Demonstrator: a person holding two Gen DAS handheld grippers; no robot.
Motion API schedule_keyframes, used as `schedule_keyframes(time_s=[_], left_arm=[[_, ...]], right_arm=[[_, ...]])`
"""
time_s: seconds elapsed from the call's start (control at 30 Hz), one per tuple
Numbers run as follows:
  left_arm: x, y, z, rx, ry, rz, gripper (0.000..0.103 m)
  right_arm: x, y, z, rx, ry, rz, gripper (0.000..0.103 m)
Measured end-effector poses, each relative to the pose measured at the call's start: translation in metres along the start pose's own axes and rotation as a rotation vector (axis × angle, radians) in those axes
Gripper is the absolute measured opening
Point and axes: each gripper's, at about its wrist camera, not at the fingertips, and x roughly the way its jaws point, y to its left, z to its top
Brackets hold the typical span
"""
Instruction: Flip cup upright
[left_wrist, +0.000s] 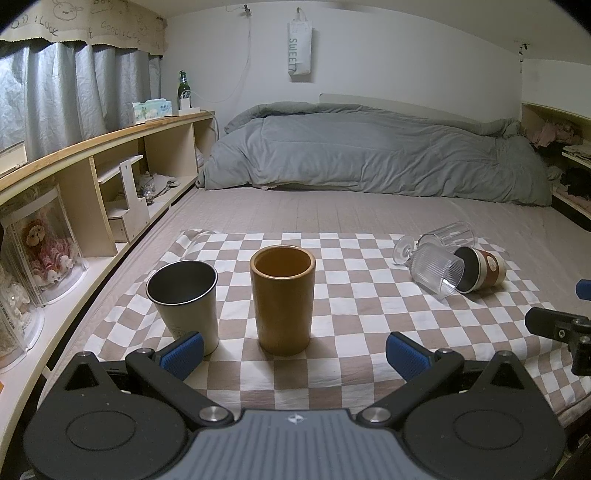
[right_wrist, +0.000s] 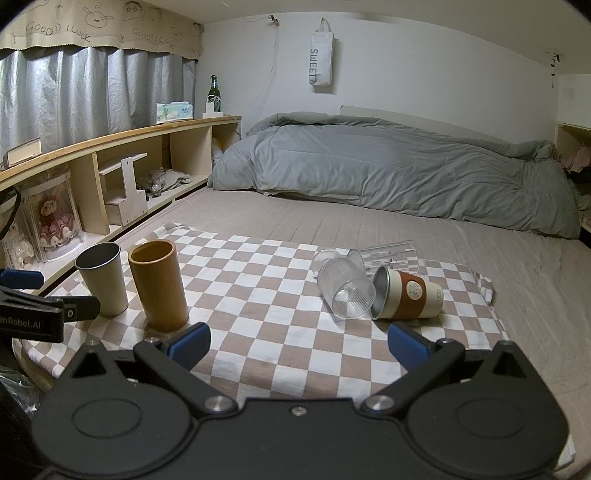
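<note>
Cup (right_wrist: 406, 297) with a brown sleeve lies on its side on the checkered cloth (right_wrist: 266, 314), touching a tipped ribbed glass (right_wrist: 345, 291); left tongs (left_wrist: 293, 352) and right tongs (right_wrist: 297, 345) are both spread, empty.

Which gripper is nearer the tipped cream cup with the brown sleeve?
Right. The right gripper is open just short of the tipped cream cup with the brown sleeve; the left gripper faces the upright cups, far to the cup's left.
</note>
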Motion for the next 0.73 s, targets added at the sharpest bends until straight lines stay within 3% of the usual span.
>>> schedule_keyframes(time_s=[0.73], left_arm=[[0.0002,-0.0019,0.0002,0.001,-0.001,0.002,0.103]], right_arm=[[-0.0004,0.0005,0.0005,0.000,0.000,0.000,0.103]])
